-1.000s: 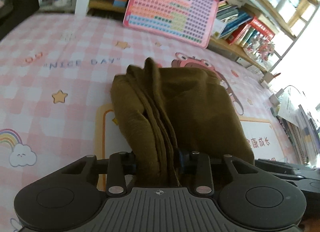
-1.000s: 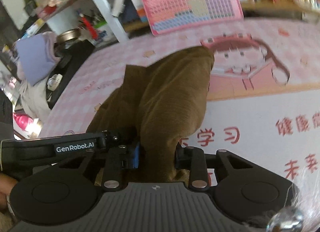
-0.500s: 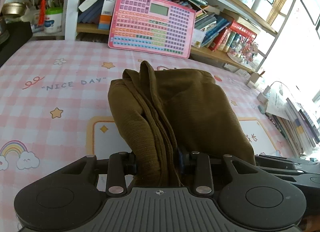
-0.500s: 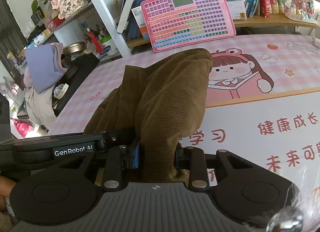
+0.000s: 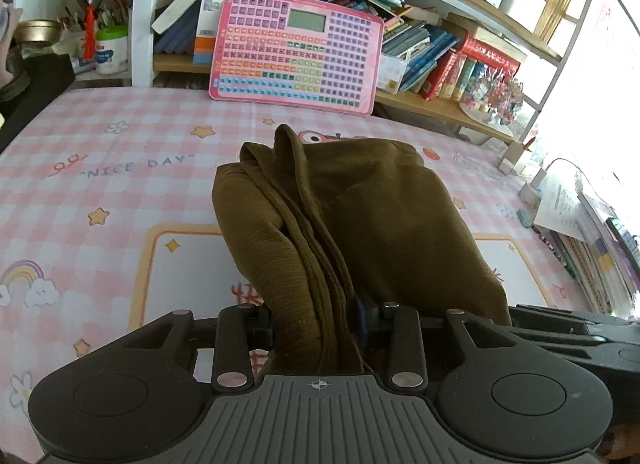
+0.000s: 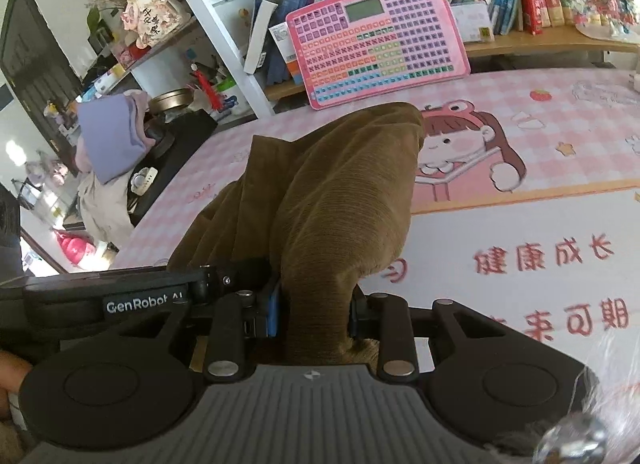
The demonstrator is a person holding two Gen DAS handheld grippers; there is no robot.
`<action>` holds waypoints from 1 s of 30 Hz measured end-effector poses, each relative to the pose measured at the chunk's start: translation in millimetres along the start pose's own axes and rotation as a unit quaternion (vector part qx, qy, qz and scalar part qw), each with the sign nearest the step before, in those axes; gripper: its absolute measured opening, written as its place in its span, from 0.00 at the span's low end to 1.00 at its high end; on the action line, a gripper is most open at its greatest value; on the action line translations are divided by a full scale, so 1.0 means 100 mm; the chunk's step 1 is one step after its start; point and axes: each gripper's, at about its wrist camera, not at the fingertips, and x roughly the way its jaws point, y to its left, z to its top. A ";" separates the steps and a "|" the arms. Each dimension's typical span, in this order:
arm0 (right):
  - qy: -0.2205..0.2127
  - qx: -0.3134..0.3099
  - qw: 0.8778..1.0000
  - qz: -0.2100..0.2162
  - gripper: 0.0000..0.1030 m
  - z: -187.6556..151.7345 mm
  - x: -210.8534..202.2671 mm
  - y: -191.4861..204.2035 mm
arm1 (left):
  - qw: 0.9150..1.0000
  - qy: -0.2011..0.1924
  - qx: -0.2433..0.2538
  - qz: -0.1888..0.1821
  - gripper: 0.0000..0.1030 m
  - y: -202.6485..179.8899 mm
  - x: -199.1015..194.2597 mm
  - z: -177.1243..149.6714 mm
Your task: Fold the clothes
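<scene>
Gripping the bunched brown garment [image 5: 360, 224] in both claws, left [image 5: 316, 324] and right [image 6: 312, 312], lifted higher than before

1. The left gripper [image 5: 316, 324] points forward and downward over the pink checked mat [image 5: 120, 192], its jaws drawn partway in and clamped on a thick bunch of the brown garment [image 5: 360, 220].
2. The right gripper [image 6: 316, 312] also tilts down toward the mat, its jaws likewise partway in and pinching a bunched fold of the same garment.
3. The two grippers sit close side by side above the near part of the mat: in the left wrist view the right one's black body shows at the lower right, and in the right wrist view the left one's body shows at the left.
4. A bit of a hand [image 6: 12, 378] shows at the lower left edge of the right wrist view, behind the left gripper.
</scene>
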 end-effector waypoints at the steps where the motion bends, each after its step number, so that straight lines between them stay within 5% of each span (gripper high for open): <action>1: 0.001 0.004 1.000 -0.001 0.28 -0.02 -0.04 -0.05 | 1.000 0.003 0.002 0.000 0.32 -0.05 0.01 -0.01; 15: -0.020 0.035 0.999 -0.004 0.28 -0.06 -0.28 -0.41 | 0.999 0.005 0.044 -0.002 0.32 -0.48 0.09 -0.01; 30: -0.028 0.017 0.999 -0.006 0.28 0.22 0.21 0.06 | 0.999 -0.011 0.040 -0.009 0.32 0.13 0.15 0.30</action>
